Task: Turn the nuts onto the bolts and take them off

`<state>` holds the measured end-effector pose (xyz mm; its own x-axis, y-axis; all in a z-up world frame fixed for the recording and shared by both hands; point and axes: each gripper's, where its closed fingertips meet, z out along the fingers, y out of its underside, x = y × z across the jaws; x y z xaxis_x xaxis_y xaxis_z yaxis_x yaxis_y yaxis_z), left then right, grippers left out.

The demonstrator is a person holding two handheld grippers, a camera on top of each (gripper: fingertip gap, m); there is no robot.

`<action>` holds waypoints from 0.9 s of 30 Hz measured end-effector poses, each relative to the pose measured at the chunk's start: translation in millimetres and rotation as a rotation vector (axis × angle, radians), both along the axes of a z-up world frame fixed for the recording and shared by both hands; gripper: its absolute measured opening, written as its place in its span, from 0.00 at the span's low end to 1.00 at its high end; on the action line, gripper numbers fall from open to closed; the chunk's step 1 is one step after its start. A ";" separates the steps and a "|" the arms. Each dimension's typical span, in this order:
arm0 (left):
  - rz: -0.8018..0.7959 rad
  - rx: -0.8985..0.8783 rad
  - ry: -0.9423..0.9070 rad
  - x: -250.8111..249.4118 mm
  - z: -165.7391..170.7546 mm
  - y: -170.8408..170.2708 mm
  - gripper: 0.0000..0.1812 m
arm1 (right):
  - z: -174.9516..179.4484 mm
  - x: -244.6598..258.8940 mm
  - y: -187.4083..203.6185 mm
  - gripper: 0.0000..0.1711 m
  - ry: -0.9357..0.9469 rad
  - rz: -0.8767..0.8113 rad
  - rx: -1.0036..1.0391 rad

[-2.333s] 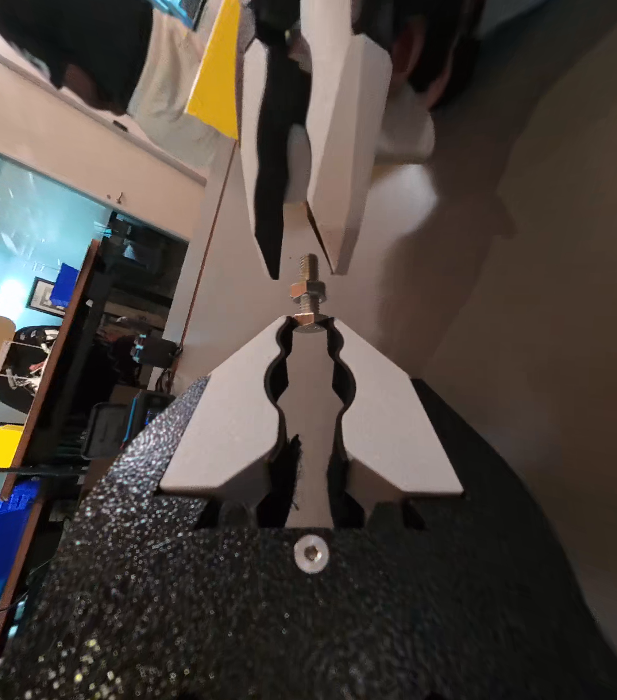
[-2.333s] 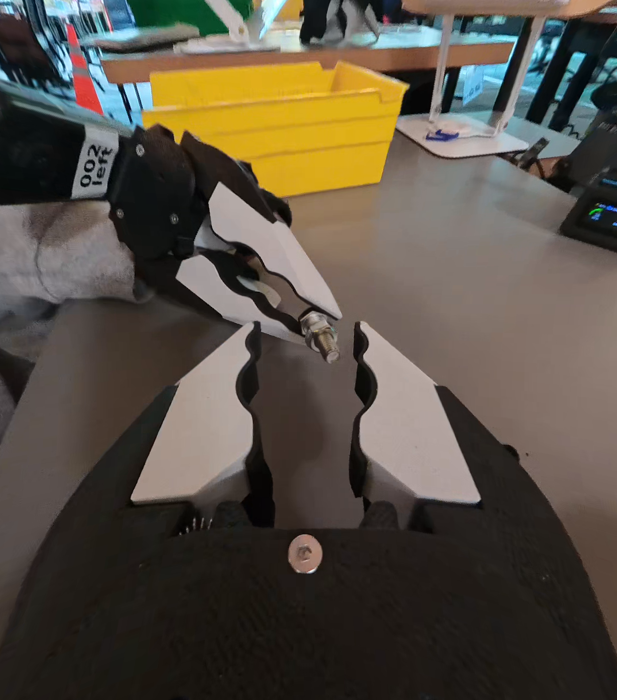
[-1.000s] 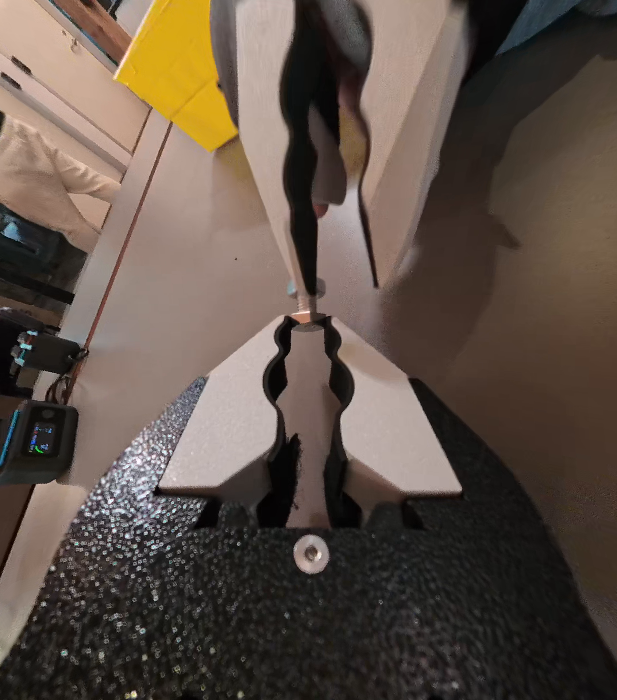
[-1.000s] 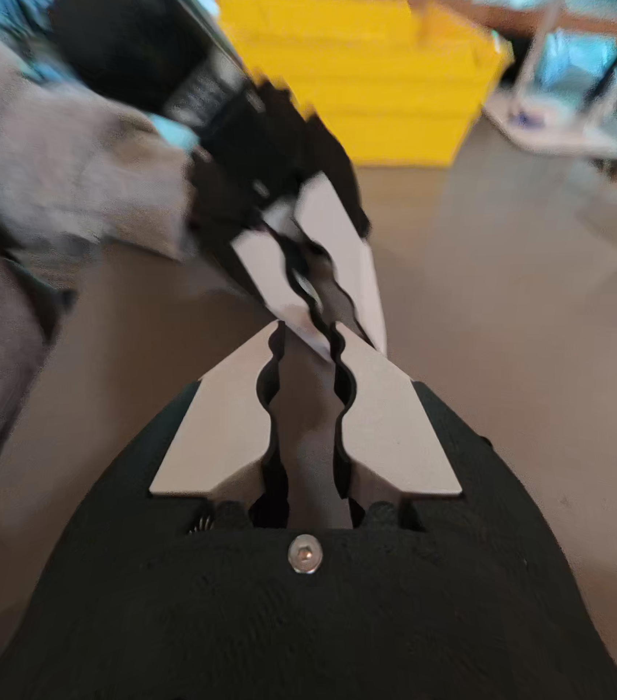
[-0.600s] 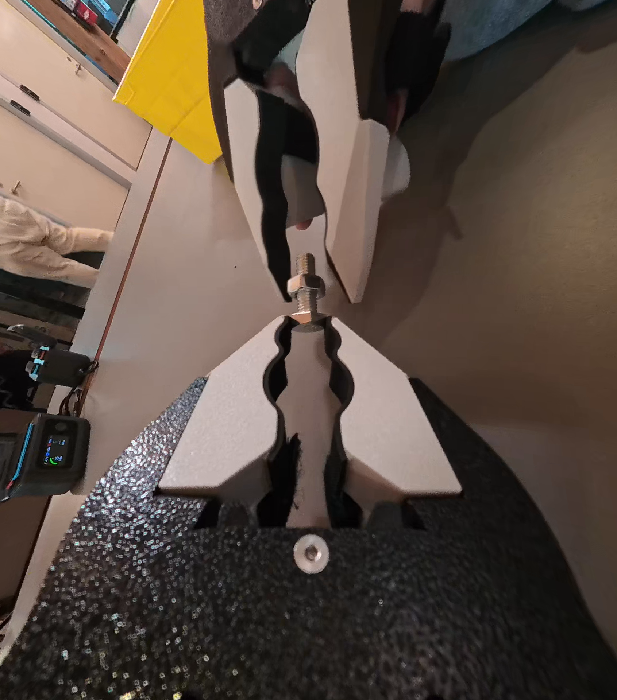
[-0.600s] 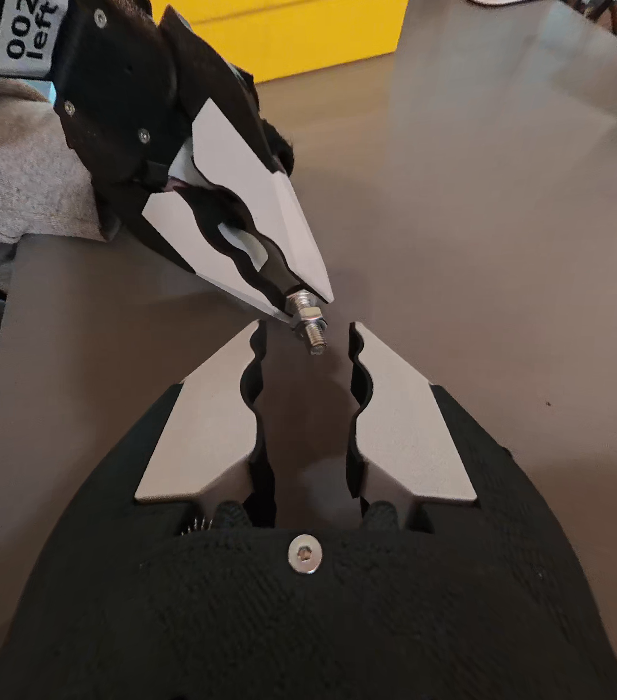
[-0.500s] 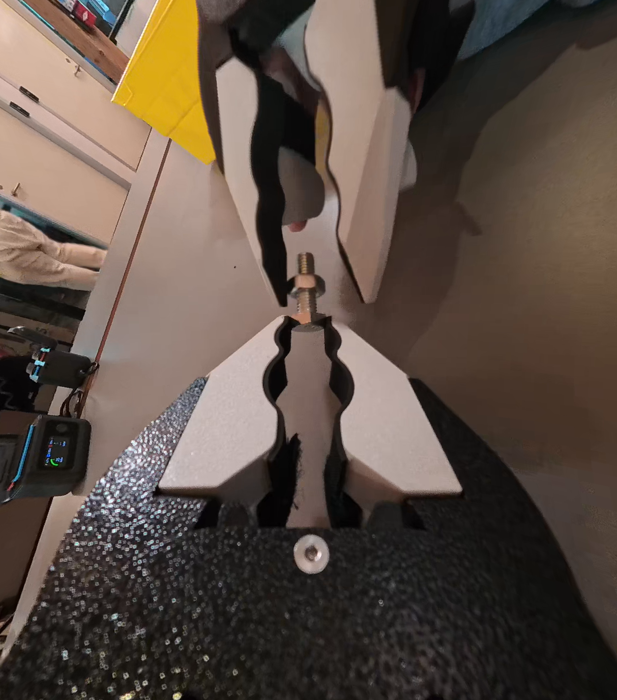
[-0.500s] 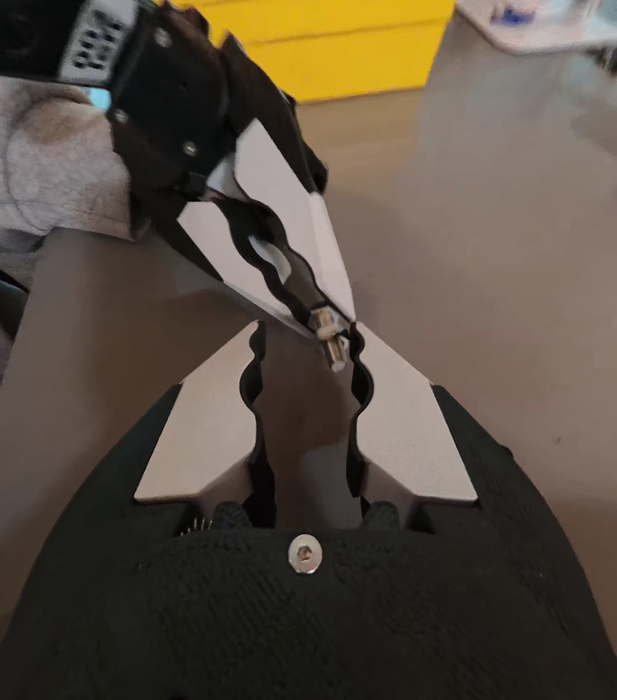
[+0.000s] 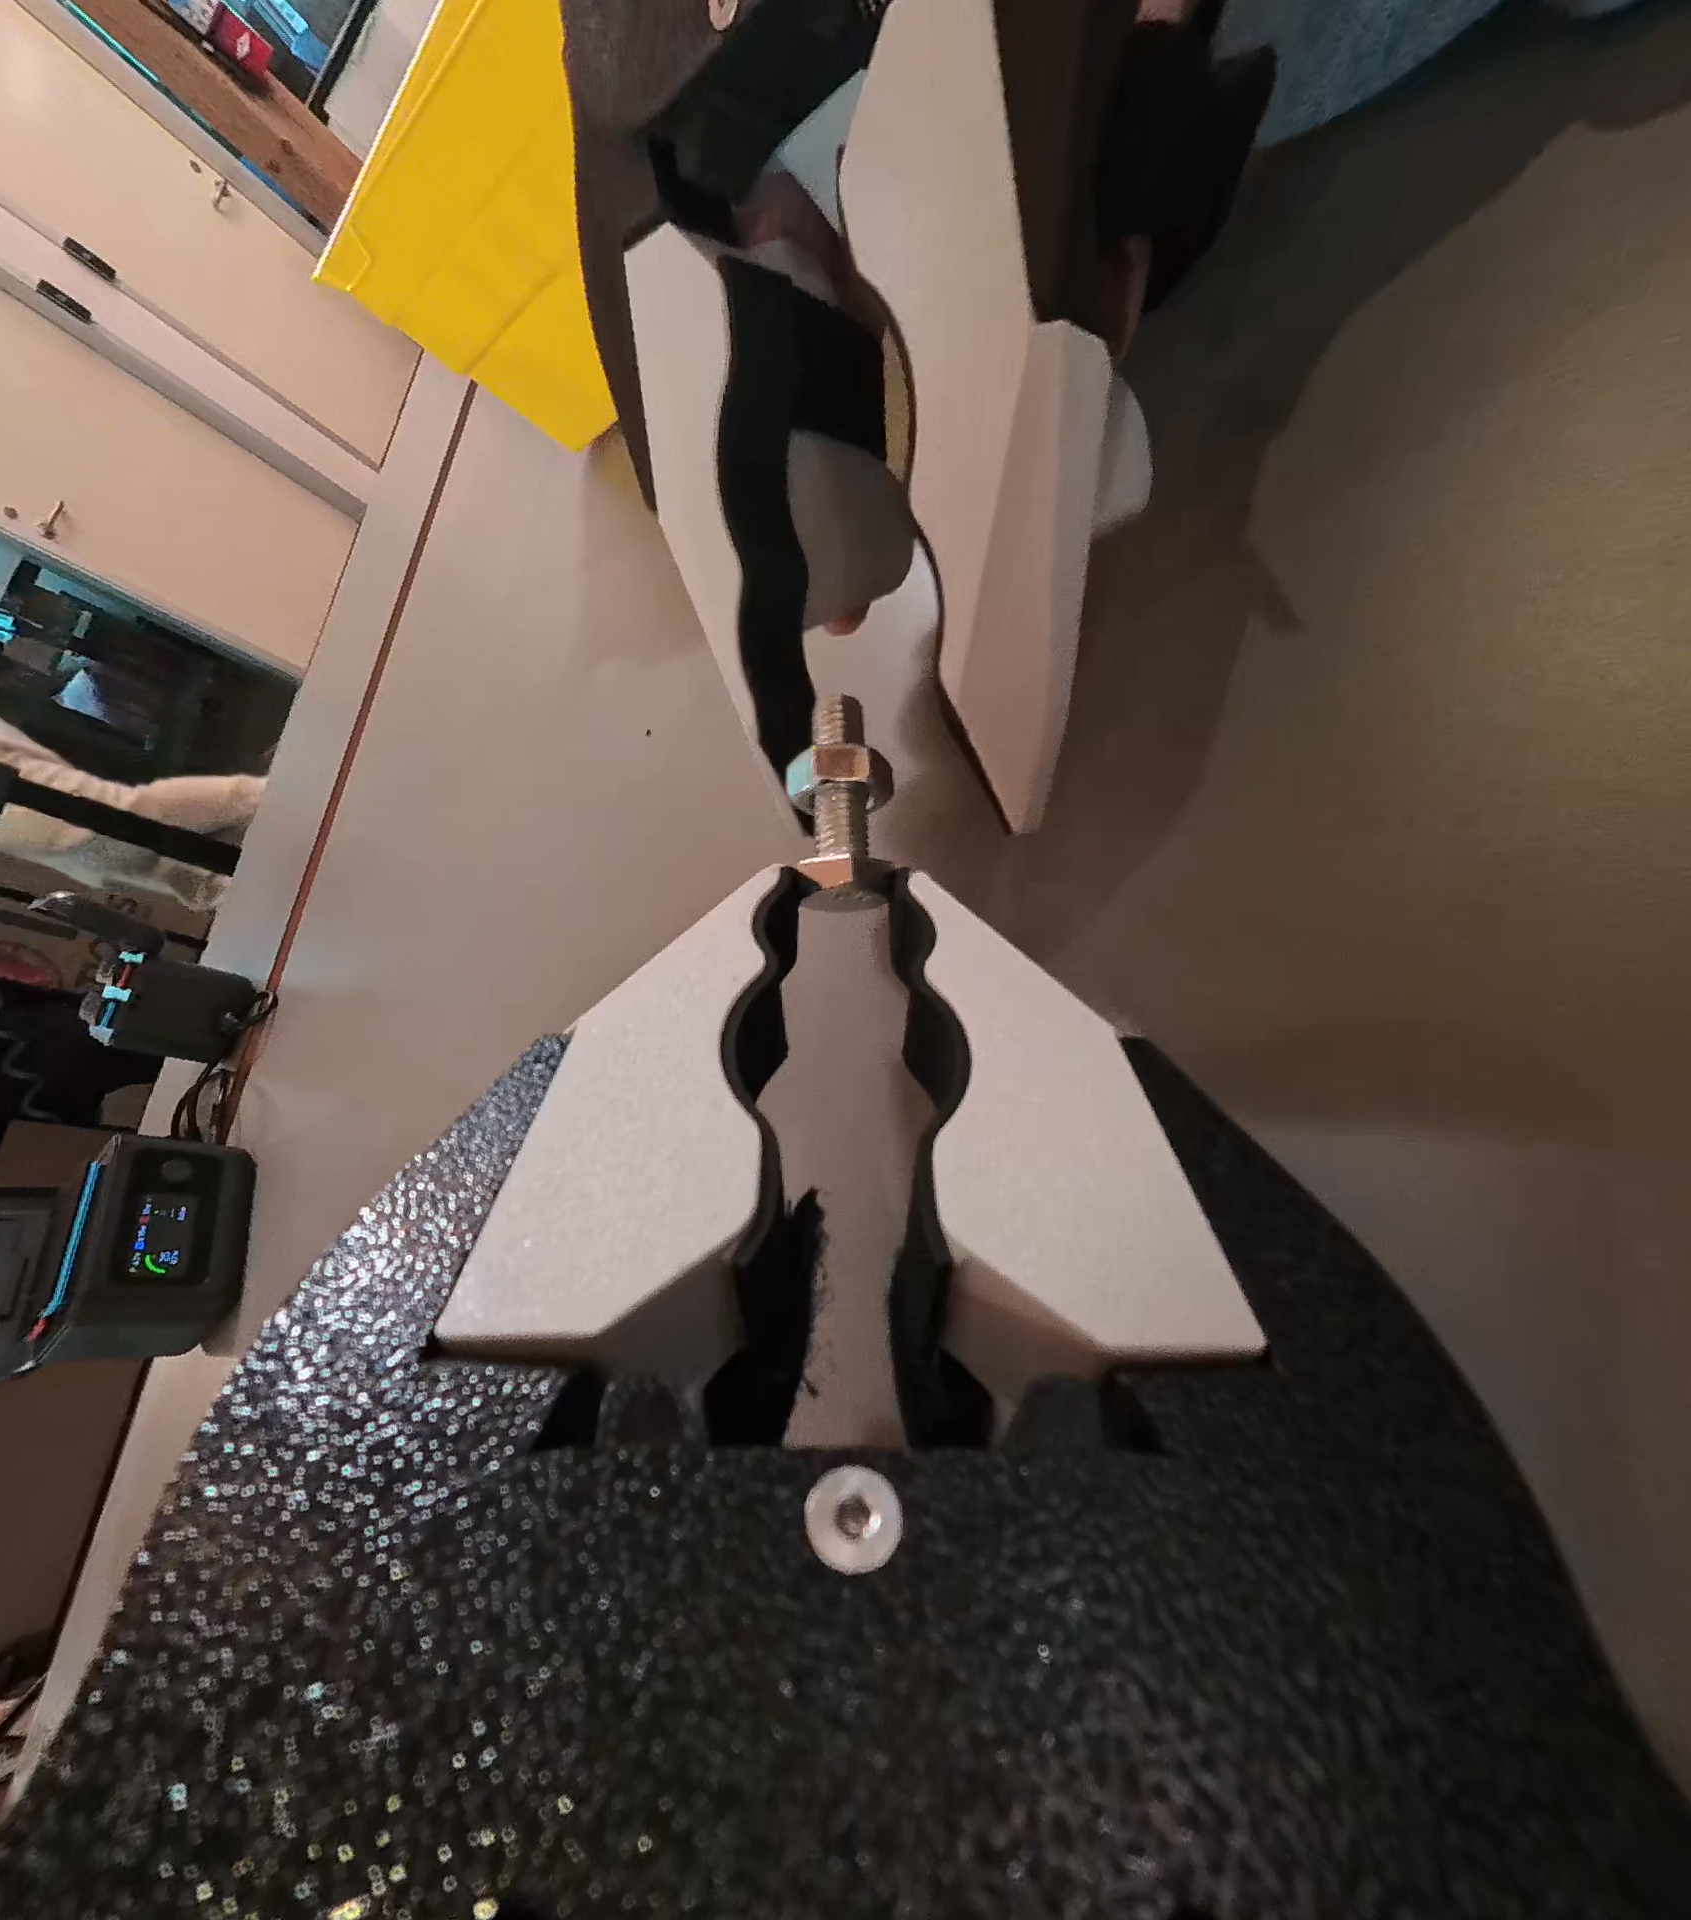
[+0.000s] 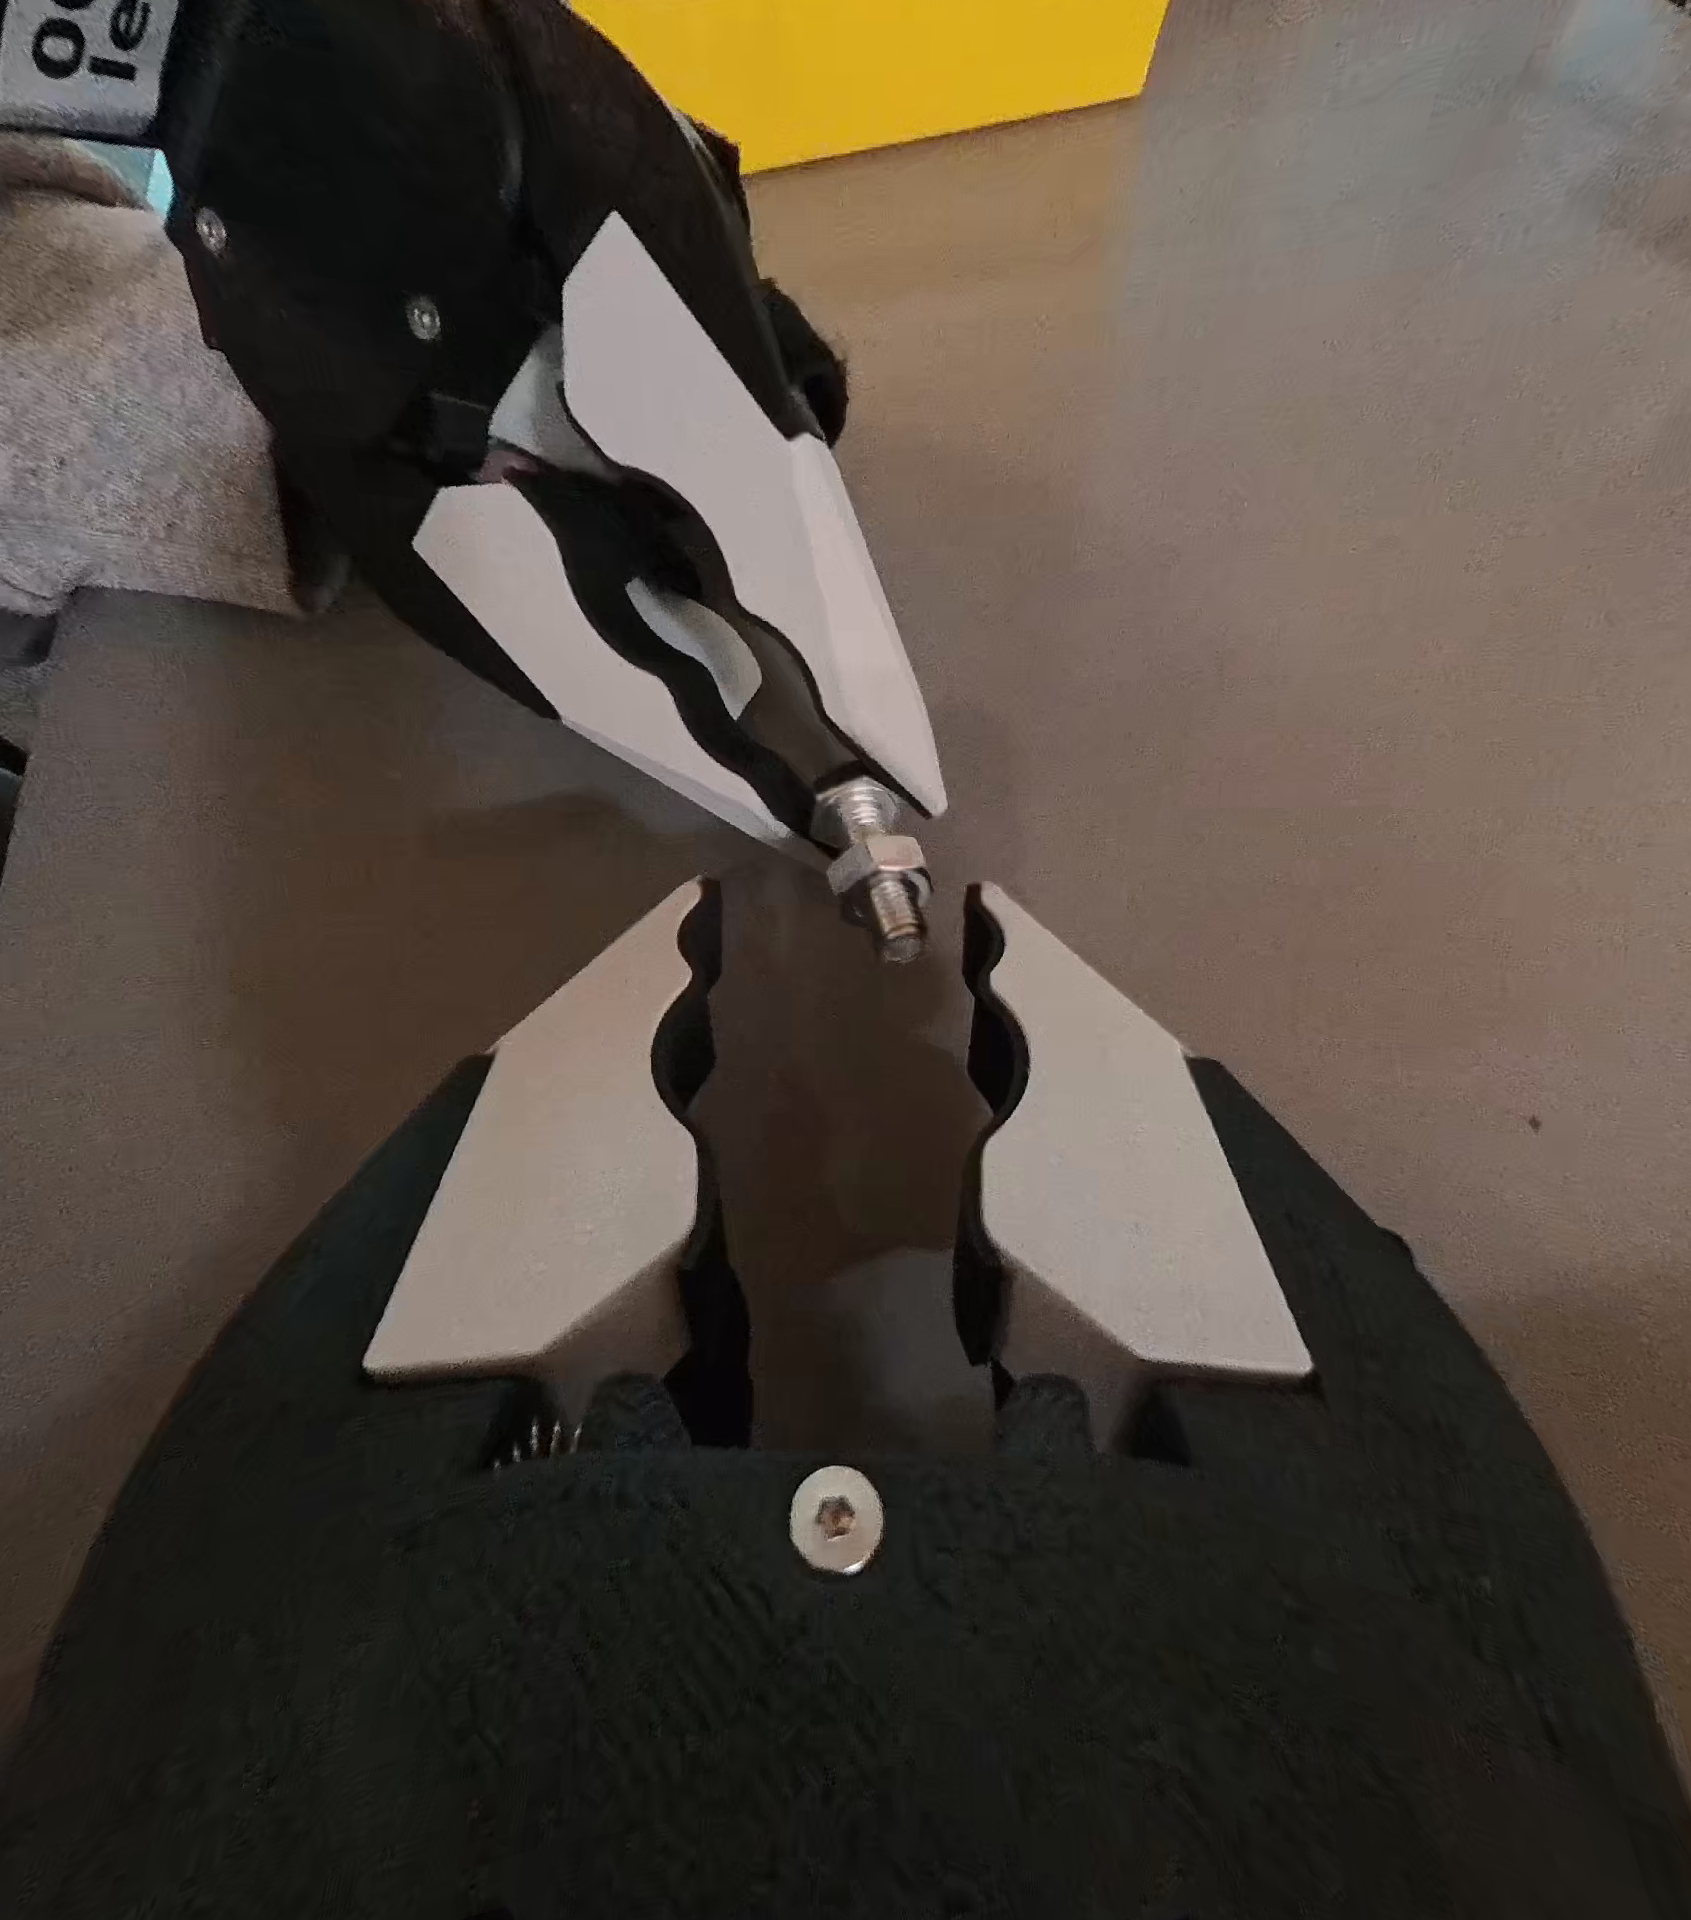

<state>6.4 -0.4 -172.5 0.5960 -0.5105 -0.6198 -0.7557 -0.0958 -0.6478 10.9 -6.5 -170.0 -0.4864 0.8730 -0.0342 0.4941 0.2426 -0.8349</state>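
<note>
My left gripper [image 9: 843, 885] is shut on the head of a silver bolt [image 9: 836, 821] that points away from it. A hex nut [image 9: 843, 767] with a washer sits partway along the thread. My right gripper [image 10: 841, 904] is open and empty, and its tips stand on either side of the bolt's free end [image 10: 898, 925] without touching the nut [image 10: 880, 864]. In the left wrist view the right gripper [image 9: 908, 821] comes in from above with its fingers spread around the nut. In the right wrist view the left gripper [image 10: 862, 805] comes in from the upper left.
A yellow bin [image 9: 482, 249] stands at the far side of the grey table [image 9: 1443, 935]; it also shows in the right wrist view [image 10: 872, 73]. A black device with a small screen [image 9: 93, 1262] sits off the table's left edge. A grey sleeve [image 10: 41, 395] is at left. Less than 4 cm separates the two grippers' tips.
My right gripper was closed on the nut a second ago; it has opened and drawn back a little. The bolt with its nut stays held in my left gripper.
</note>
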 end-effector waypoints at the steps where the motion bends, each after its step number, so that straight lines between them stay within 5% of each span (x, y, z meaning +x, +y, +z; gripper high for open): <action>1: 0.000 -0.001 0.002 0.0 0.0 0.1 0.09 | 0.6 -0.4 -2.9 0.27 0.003 0.011 -0.003; 4: -0.005 0.001 0.004 0.5 0.0 0.1 0.09 | 6.8 -1.6 -11.7 0.30 0.055 0.051 0.000; 6: 0.007 -0.005 0.005 -0.3 -0.2 0.9 0.09 | 33.7 8.9 -34.0 0.19 0.202 0.189 -0.073; 8: 0.005 -0.002 0.001 -0.2 0.2 0.9 0.09 | 52.9 8.3 -34.1 0.18 0.272 0.166 -0.141; 11: 0.007 -0.003 0.000 -0.2 0.2 1.2 0.09 | 22.5 0.8 -0.9 0.23 0.133 0.005 -0.019; 16: 0.006 -0.003 -0.001 -0.1 0.2 1.5 0.09 | 2.1 0.0 0.6 0.26 0.015 -0.017 -0.005; 22: 0.001 0.000 0.004 0.5 -0.1 1.5 0.09 | 16.0 0.1 -14.7 0.25 0.113 0.062 -0.020; 24: 0.008 -0.006 0.003 0.0 -0.6 2.0 0.09 | 44.6 12.2 -41.9 0.21 0.243 0.218 -0.133; 27: 0.007 -0.003 0.001 0.1 -0.4 2.1 0.09 | 35.4 6.4 -28.0 0.23 0.193 0.130 -0.088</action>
<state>6.5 1.6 -172.9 0.5990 -0.5079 -0.6191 -0.7559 -0.1034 -0.6465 17.3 -34.5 -134.6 -0.5992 0.8006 -0.0028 0.2926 0.2157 -0.9316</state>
